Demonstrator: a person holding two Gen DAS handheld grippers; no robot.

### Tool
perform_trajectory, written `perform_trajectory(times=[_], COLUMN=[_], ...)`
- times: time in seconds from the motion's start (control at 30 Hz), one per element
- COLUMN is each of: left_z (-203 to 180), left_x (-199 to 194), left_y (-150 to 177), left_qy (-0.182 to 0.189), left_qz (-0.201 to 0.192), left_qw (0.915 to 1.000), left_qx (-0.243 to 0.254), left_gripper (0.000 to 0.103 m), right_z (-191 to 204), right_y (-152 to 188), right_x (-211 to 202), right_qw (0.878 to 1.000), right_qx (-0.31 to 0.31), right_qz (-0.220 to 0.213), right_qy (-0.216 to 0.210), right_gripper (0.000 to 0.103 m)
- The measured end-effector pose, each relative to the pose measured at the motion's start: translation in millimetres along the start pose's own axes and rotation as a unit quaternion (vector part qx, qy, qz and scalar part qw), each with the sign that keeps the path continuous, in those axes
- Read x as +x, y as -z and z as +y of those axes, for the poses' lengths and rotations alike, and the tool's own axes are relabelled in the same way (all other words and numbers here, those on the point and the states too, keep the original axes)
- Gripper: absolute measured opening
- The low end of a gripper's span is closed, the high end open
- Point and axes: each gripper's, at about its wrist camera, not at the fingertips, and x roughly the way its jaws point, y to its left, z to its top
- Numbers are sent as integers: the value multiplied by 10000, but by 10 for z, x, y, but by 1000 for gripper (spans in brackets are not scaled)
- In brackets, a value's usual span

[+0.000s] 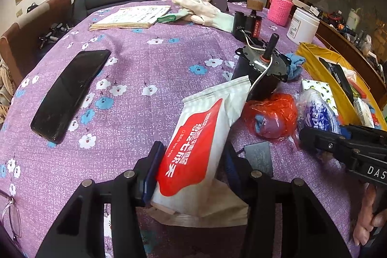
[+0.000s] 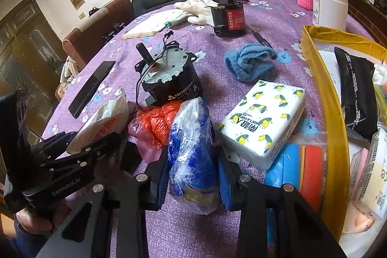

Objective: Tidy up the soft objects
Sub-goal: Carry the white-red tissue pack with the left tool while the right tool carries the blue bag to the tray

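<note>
On the purple flowered tablecloth [image 1: 150, 69], the left gripper [image 1: 191, 168] clamps a red-and-white wet-wipe pack [image 1: 200, 137], its near end pressed between both pads. To the right, the right gripper [image 2: 193, 175] squeezes a crumpled blue-and-white plastic bag [image 2: 193, 149]. A tissue pack [image 2: 263, 120] and a blue cloth [image 2: 249, 62] lie loose near the yellow box [image 2: 326, 100] at the far right, which probably receives the soft items. Lift each load clear of the electric motor [image 2: 167, 74] and its wires before carrying it over. The bag's contents cannot be made out; the box is cut off at the frame edge.
</note>
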Motion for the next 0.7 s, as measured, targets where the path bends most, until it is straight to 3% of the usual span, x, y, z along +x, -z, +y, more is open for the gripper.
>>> perform_trajectory(times=[0.2, 0.43, 0.7], left_z=[49, -51, -86], left_x=[-54, -309, -339], left_y=[-6, -21, -29], left_qy=[114, 87, 105], left_qz=[-136, -822, -873], left_qw=[9998, 9965, 9959], left_qx=[-123, 109, 194], left_gripper=[46, 46, 46], right_z=[-11, 32, 68], right_y=[-13, -28, -34], right_x=[-75, -215, -193], right_qw=[9998, 9986, 9986], right_qx=[49, -32, -86], right_qz=[-173, -485, -466], right_qy=[-53, -191, -222], right_gripper=[38, 38, 38])
